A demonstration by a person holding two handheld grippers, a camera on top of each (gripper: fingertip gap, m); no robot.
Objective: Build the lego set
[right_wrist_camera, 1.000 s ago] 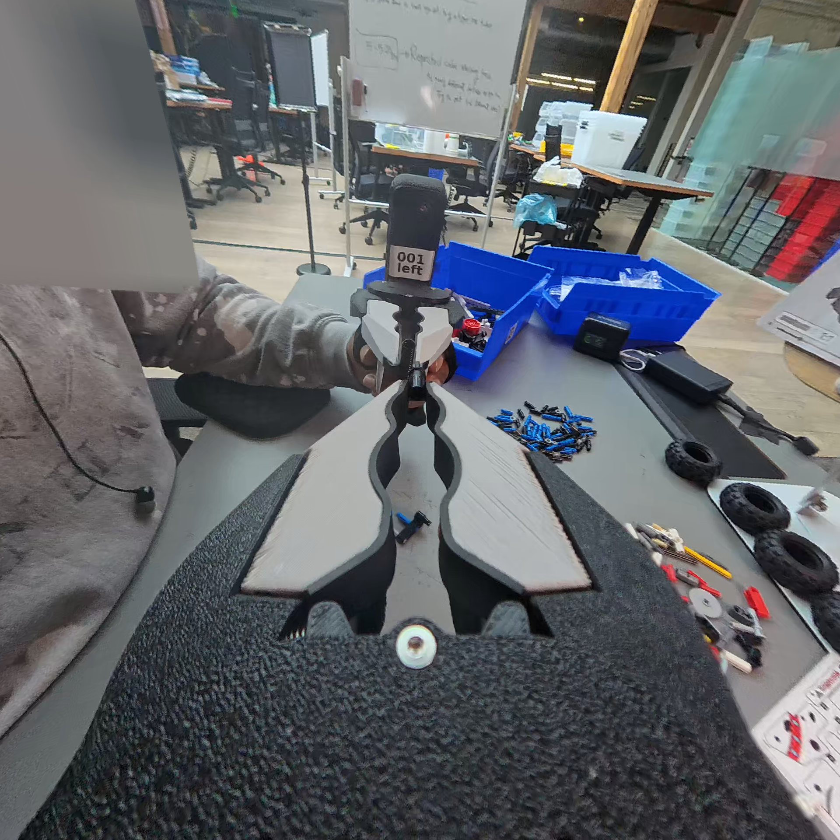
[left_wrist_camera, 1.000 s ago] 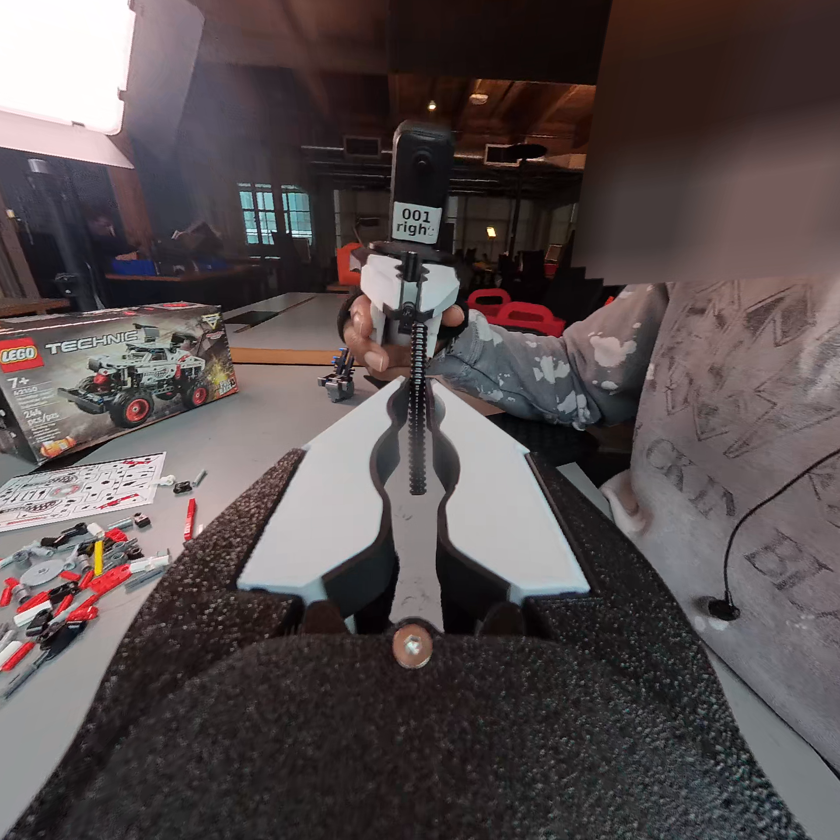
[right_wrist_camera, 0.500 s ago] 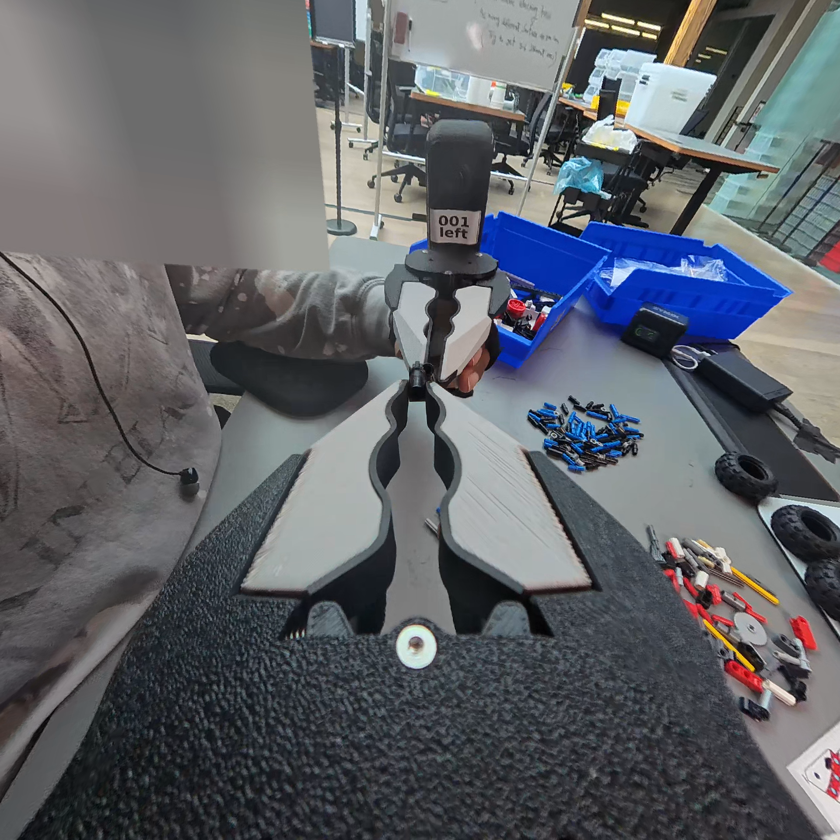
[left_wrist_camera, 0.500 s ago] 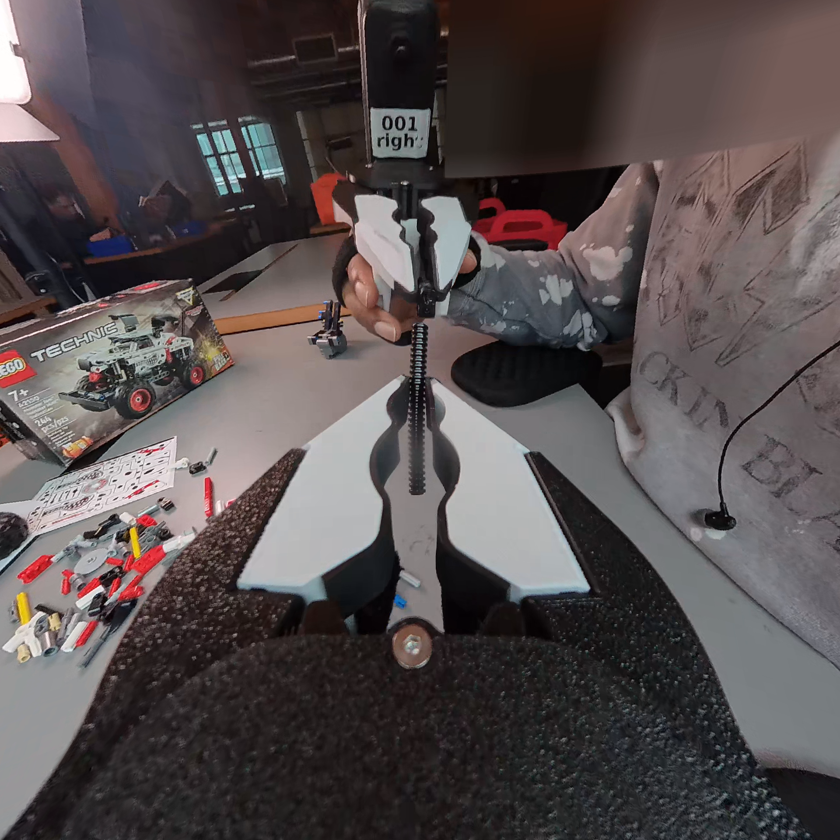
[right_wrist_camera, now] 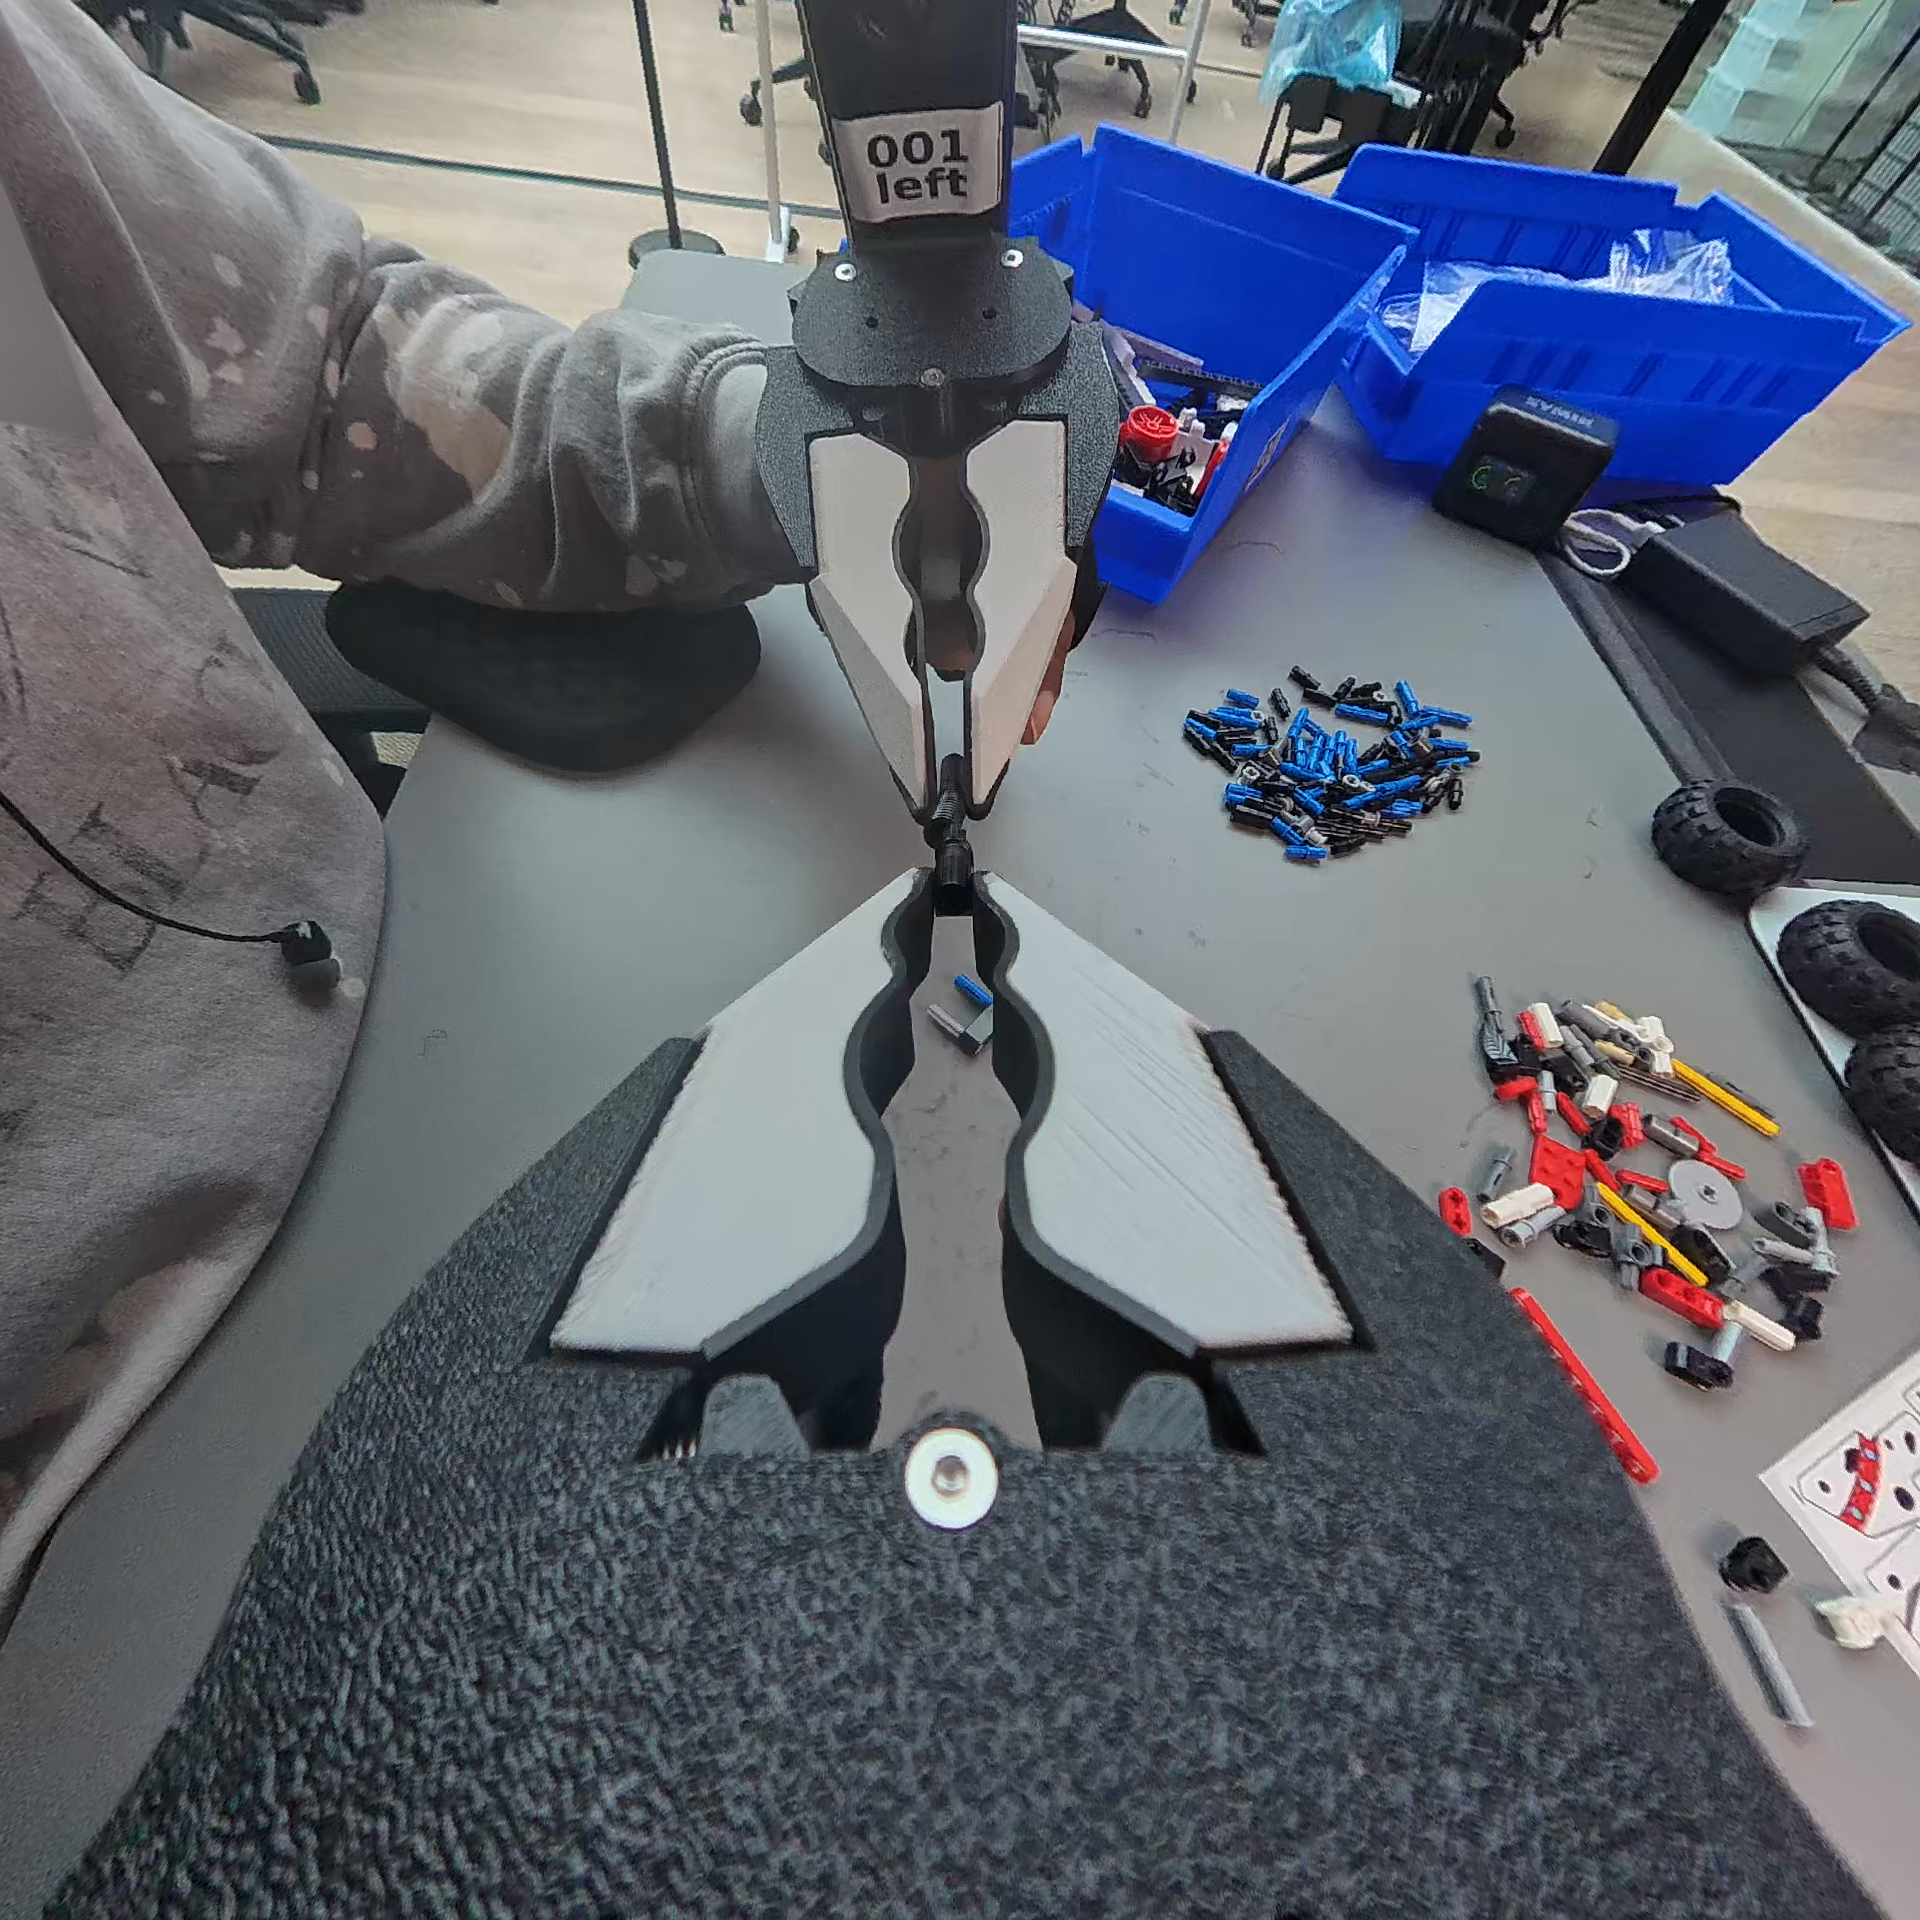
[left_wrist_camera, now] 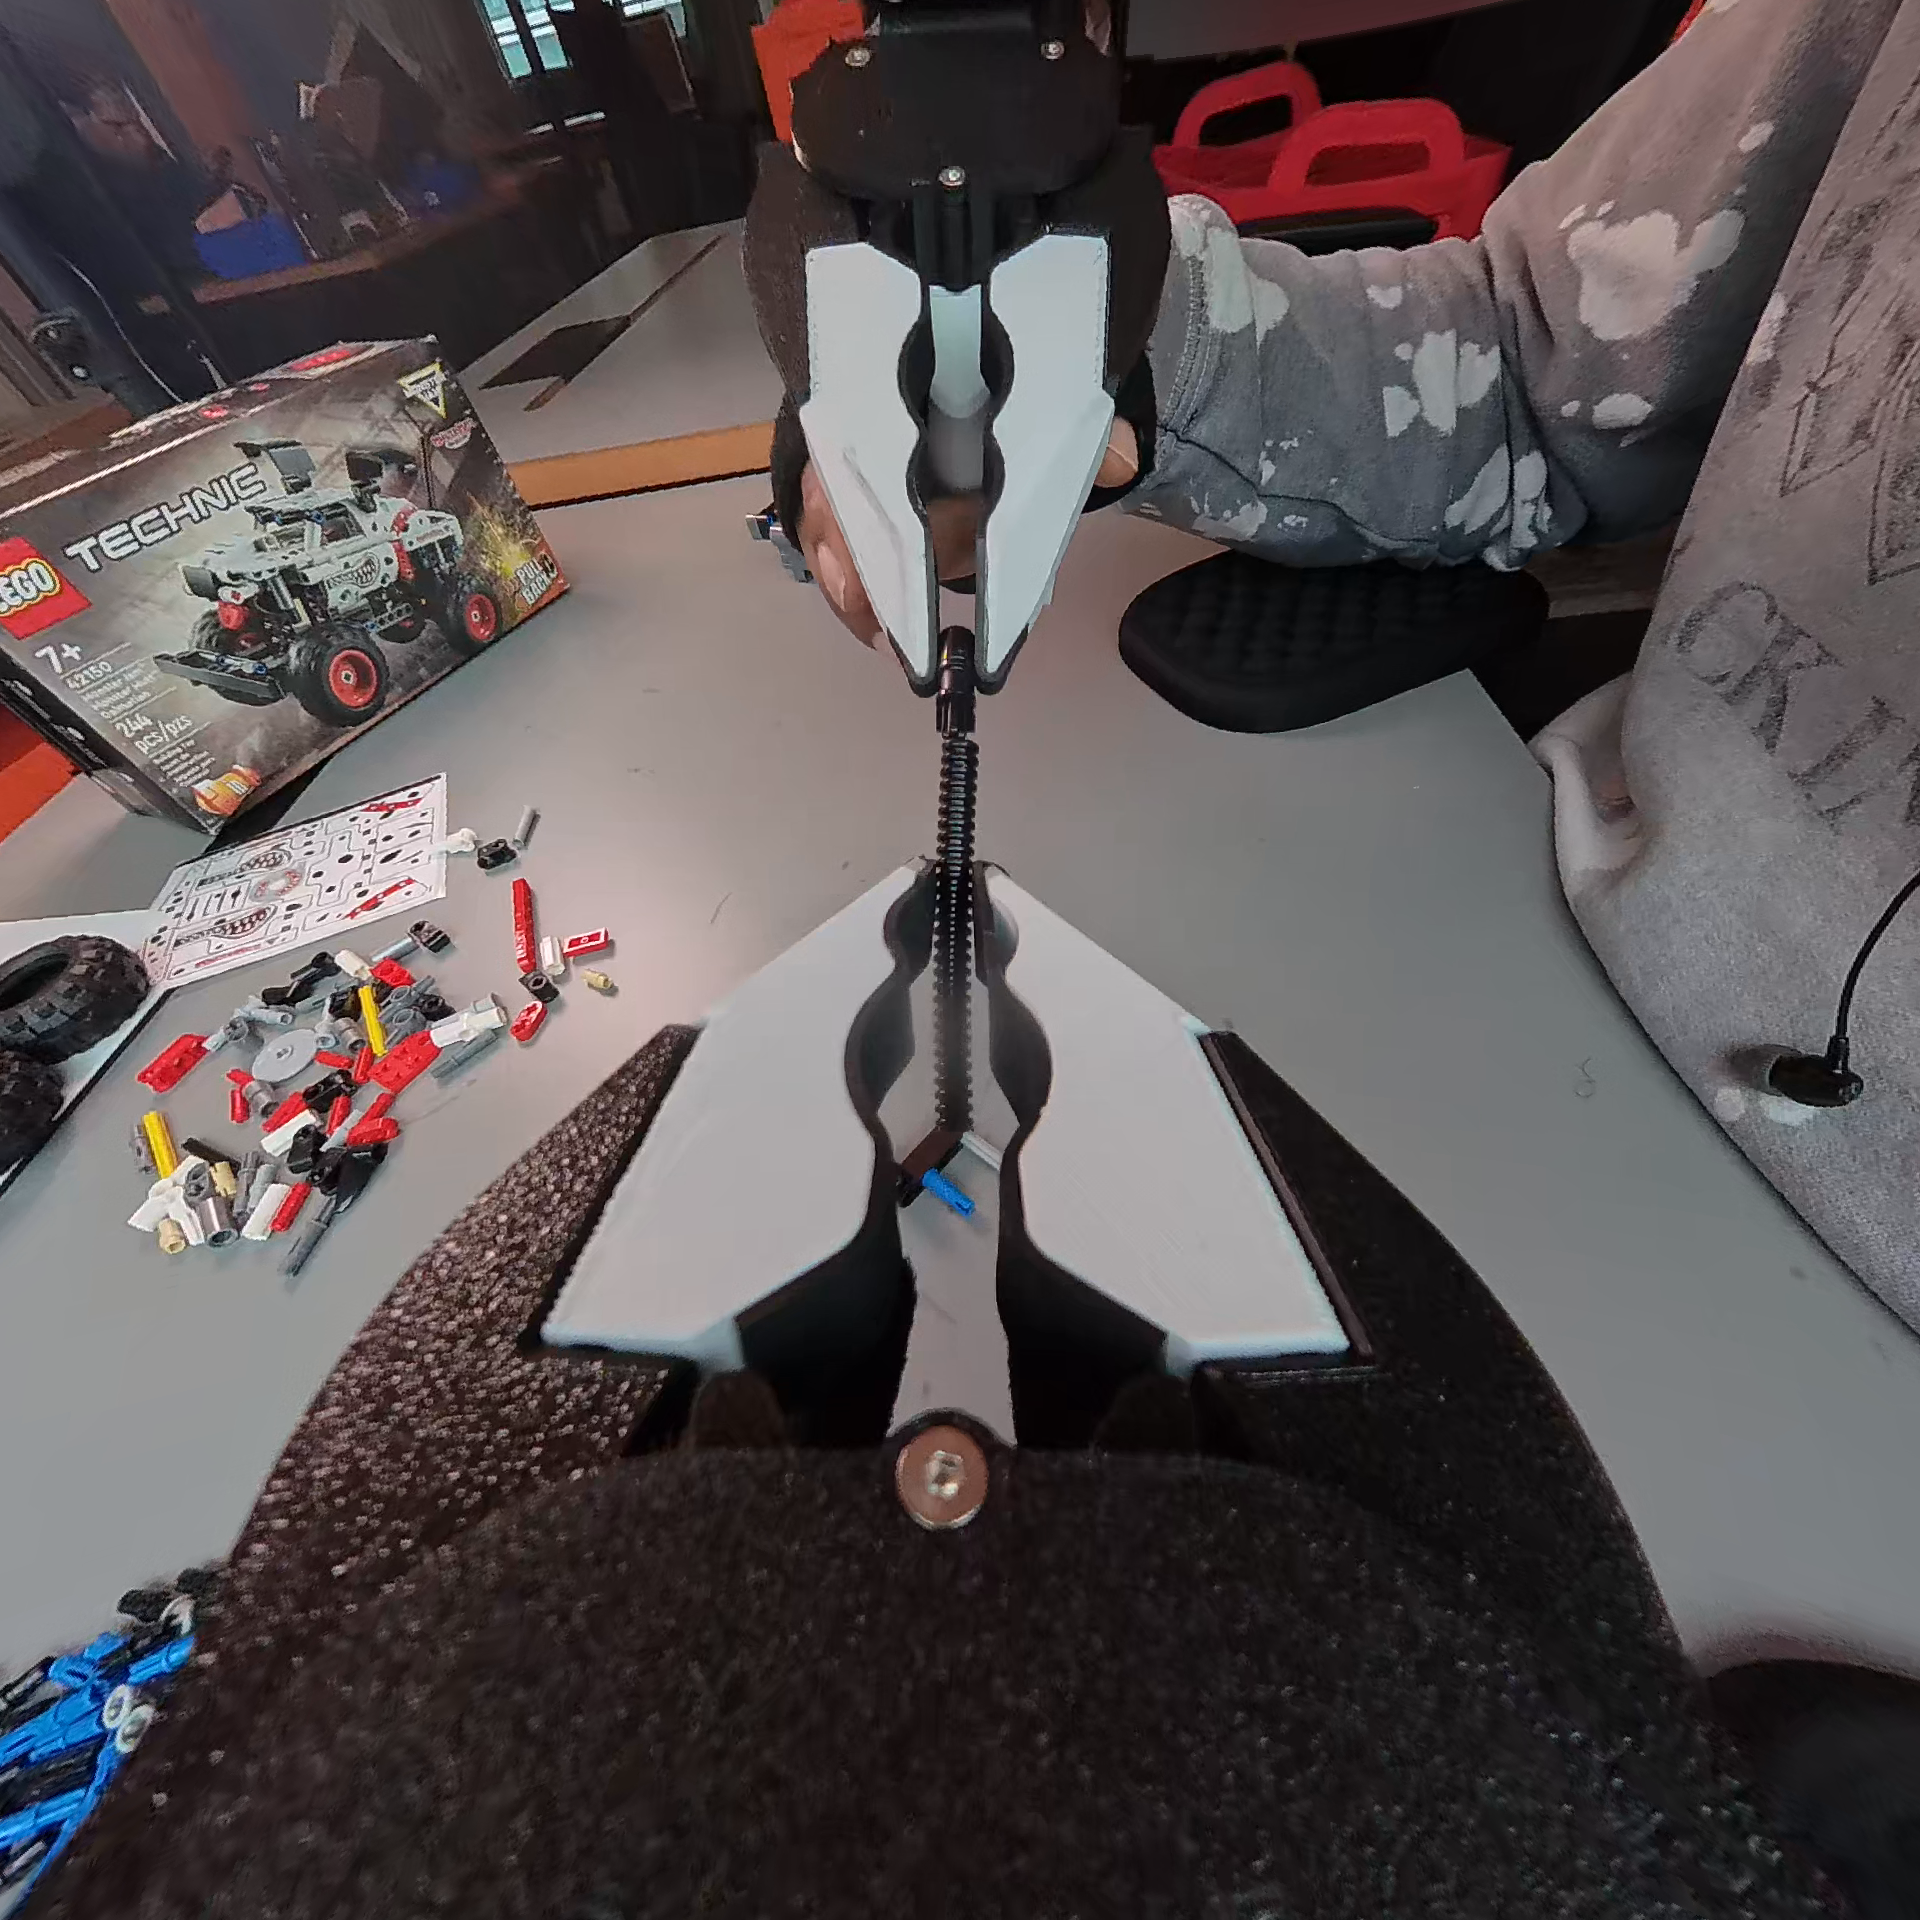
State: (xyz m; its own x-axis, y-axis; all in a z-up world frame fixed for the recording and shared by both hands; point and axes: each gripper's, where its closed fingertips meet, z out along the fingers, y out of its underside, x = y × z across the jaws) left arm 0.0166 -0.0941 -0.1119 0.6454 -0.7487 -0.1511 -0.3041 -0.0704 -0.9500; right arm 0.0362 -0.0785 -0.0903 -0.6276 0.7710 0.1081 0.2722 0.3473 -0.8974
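My left gripper (left_wrist_camera: 951,878) is shut on a black ribbed flexible tube (left_wrist_camera: 958,821) that sticks out forward past its tips. My right gripper (right_wrist_camera: 951,894) is shut on a small black pin (right_wrist_camera: 951,868). The two grippers face each other tip to tip above the grey table (left_wrist_camera: 1299,935). The pin (left_wrist_camera: 956,681) meets the tube's far end (right_wrist_camera: 945,810). In the left wrist view the right gripper (left_wrist_camera: 954,665) shows at the top. In the right wrist view the left gripper (right_wrist_camera: 948,795) shows at the top. A blue pin with a black piece (right_wrist_camera: 971,1018) lies on the table beneath them.
A Lego box (left_wrist_camera: 260,582), sticker sheet (left_wrist_camera: 301,883), tyres (left_wrist_camera: 62,997) and a pile of loose pieces (left_wrist_camera: 312,1060) lie on one side. Two blue bins (right_wrist_camera: 1247,343), a heap of blue and black pins (right_wrist_camera: 1330,758) and a black device (right_wrist_camera: 1522,478) lie on the other. The person's torso (left_wrist_camera: 1766,727) is close by. The left gripper's tips are roughly 4 cm from the right gripper's.
Both views have tipped down toward the table. The two grippers have drawn closer together, and the pin now sits at the end of the tube.
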